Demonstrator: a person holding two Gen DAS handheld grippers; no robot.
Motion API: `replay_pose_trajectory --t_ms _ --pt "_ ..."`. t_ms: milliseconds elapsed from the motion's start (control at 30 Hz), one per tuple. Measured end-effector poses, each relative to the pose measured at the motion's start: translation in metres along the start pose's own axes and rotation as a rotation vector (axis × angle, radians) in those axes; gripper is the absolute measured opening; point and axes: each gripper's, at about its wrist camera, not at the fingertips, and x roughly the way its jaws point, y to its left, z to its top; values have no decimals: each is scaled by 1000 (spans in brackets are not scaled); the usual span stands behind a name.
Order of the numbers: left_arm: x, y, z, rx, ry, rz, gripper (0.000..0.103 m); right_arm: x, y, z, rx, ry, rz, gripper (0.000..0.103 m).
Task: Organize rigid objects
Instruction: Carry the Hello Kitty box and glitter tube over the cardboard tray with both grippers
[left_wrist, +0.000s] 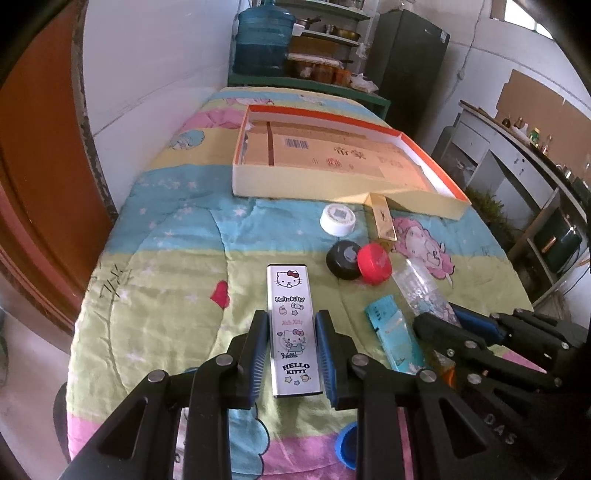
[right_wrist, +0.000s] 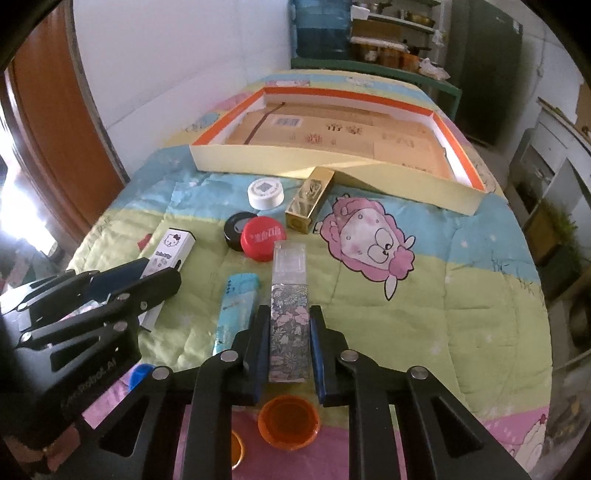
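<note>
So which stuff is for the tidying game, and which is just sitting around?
For the job: Hello Kitty box, flowery box, gold box, teal box, red cap, white cap, tray.

Lying about: water jug, fridge.

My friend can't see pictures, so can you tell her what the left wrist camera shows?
The left gripper closes on a Hello Kitty box lying on a cartoon quilt. Beyond it sit a black cap, red cap, white cap, gold box and an open tray; the right gripper is alongside.
</note>
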Motion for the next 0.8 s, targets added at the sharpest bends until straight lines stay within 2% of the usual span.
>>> replay_pose_trajectory --t_ms 333,800 --pt "-17 -4 23 8 -47 -4 27 -32 -11 16 32 -85 -1 20" --pt "-21 -25 86 53 -112 0 27 -50 -37 53 37 -185 -35 20"
